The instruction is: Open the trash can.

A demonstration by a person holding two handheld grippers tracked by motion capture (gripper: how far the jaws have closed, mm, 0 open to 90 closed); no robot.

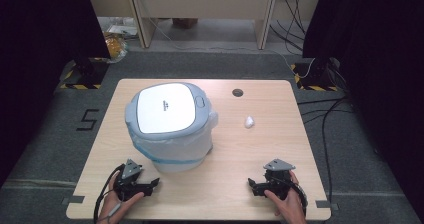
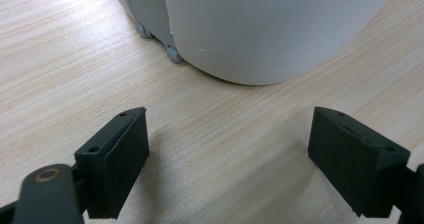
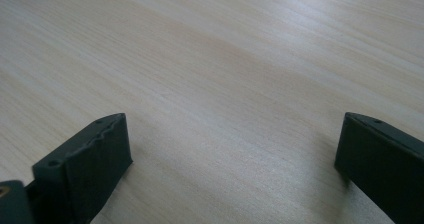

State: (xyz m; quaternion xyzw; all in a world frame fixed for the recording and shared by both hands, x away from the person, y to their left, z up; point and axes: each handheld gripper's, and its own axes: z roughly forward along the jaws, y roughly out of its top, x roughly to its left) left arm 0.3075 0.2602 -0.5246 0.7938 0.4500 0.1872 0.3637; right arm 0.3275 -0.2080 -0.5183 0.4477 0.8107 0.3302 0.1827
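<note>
Standing upright, bin point(image 1: 170, 129) (lid up)

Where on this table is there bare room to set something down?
Bare wood lies between the left gripper and right gripper, and right of the crumpled white wad. The lidded bin crowds the left half.

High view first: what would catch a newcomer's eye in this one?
The white lidded bin with a plastic liner dominates the left half of the wooden table, its lid shut. A small crumpled white wad lies alone to its right. Near the front edge, the left claw and right claw rest with jaws open and nothing between them, the left one close to the bin's base.
</note>
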